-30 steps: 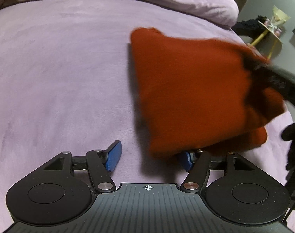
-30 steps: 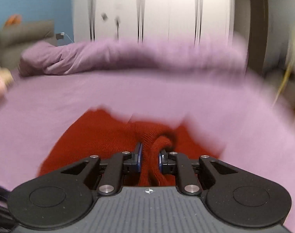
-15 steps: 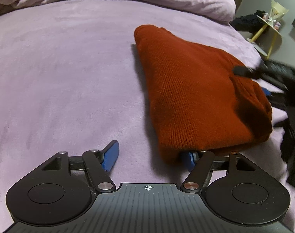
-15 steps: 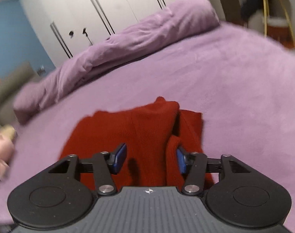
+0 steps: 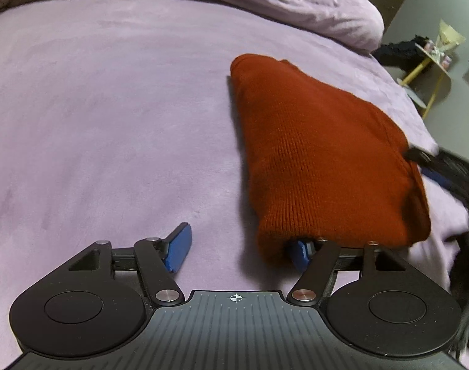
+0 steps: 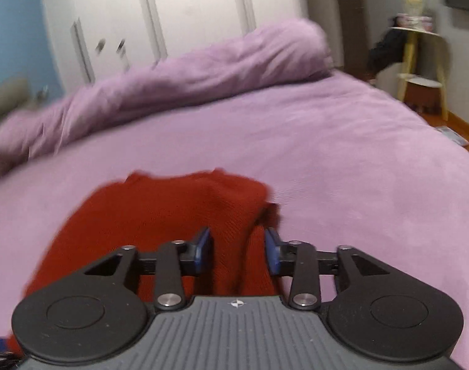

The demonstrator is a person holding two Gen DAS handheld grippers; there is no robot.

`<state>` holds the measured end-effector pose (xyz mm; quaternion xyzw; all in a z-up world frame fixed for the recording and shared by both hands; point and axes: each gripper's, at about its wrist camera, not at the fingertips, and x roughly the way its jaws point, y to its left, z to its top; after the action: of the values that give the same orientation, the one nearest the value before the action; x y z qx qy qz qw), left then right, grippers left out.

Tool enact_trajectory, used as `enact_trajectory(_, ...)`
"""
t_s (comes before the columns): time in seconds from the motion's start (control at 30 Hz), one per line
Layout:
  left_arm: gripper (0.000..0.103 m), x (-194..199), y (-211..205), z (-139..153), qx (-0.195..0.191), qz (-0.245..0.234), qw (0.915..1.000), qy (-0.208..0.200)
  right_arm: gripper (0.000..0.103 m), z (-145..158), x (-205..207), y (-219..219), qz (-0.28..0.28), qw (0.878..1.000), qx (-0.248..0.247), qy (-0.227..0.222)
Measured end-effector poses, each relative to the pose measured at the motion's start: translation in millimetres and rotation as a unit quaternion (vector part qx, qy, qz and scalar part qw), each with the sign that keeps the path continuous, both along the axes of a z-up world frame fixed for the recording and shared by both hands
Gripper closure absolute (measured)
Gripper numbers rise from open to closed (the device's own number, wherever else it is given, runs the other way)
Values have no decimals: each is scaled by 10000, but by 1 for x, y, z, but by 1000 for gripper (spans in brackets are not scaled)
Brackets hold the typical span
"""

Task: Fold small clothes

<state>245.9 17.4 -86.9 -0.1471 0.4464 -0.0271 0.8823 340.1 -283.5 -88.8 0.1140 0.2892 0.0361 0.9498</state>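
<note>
While the purple bed [image 5: 111, 108] carries the folded red sweater [image 5: 321, 154] near its right edge, we hold the left gripper [image 5: 240, 243] wide open, gripping nothing, one finger under the hem; the right gripper [image 6: 237, 246] hangs part open, empty. We'd judge: lift clear gently, sparing the fold.

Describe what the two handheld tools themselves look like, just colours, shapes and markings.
Both look alike: the left tool and right tool have matte black bodies, ribbed grey centre plates with a small crosshair mark, two round black discs, silver pivot screws and blue finger pads.
</note>
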Motion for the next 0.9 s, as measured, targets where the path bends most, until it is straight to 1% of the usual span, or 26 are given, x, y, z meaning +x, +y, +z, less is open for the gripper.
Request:
enact_trajectory(0.03,31,0,2,-1,-69,20,10000,11,55,3,-14,-8,-171,9999,9,-1)
enact_trajectory(0.07,31,0,2,-1,-89,30,10000,12,54,5,-26,-14,-296,9996,23,22)
enact_trajectory(0.1,31,0,0,-2,-57,31,10000,5,52,5,-39,-21,-354,9992,188,47)
enact_trajectory(0.13,31,0,-2,-1,-11,23,10000,-6,51,3,-48,-28,-367,9982,437,166)
enact_trajectory(0.2,32,-2,-5,0,34,38,10000,-2,51,-5,-58,-38,-208,9920,1137,517)
enact_trajectory(0.23,33,-2,-5,0,8,66,10000,14,51,-10,-59,-39,-122,9886,1333,694)
enact_trajectory(0.27,33,-3,-5,1,-35,107,9999,44,51,-14,-62,-38,-67,9867,1412,805)
enact_trajectory(0.33,33,-1,-3,2,-100,153,9998,87,51,-21,-57,-33,-27,9882,1229,913)
enact_trajectory(0.37,33,1,-2,2,-109,155,9998,95,61,-22,-59,-29,-13,9893,1128,929)
enact_trajectory(0.4,34,1,-2,3,-104,146,9998,107,68,-21,-61,-25,-7,9905,1074,856)
enact_trajectory(0.43,35,2,-1,4,-103,139,9998,110,80,-18,-68,-24,34,9916,1027,791)
enact_trajectory(0.47,36,2,0,5,-111,140,9998,93,86,-14,-73,-23,43,9932,906,734)
enact_trajectory(0.5,37,2,2,6,-125,177,9997,59,87,-11,-75,-22,89,9936,921,655)
enact_trajectory(0.53,37,2,5,8,-141,248,9996,22,87,-9,-76,-29,179,9886,1374,597)
enact_trajectory(0.57,37,1,6,9,-156,312,9994,-2,88,-13,-77,-41,301,9763,2063,582)
enact_trajectory(0.6,37,1,9,8,-193,372,9991,-2,88,-22,-77,-56,373,9500,3051,544)
enact_trajectory(0.63,36,2,11,6,-242,367,9990,32,88,-31,-77,-69,290,9278,3677,559)
enact_trajectory(0.67,35,3,12,4,-299,319,9990,92,88,-37,-77,-76,87,9243,3755,669)
enact_trajectory(0.7,35,3,12,1,-339,232,9990,167,89,-40,-75,-78,-152,9440,3195,809)
enact_trajectory(0.73,35,3,11,-1,-318,124,9992,229,89,-40,-71,-74,-228,9597,2631,965)
enact_trajectory(0.77,34,2,12,-2,-274,16,9994,221,89,-41,-70,-69,-182,9700,2182,1053)
enact_trajectory(0.83,31,-1,20,1,-294,-169,9992,222,90,-33,-71,-64,0,9787,1812,964)
enact_trajectory(0.87,31,-2,28,2,-382,-182,9987,268,88,-27,-70,-62,-78,9846,1454,963)
enact_trajectory(0.9,31,-4,36,5,-525,-196,9980,281,87,-23,-67,-64,-268,9896,1019,976)
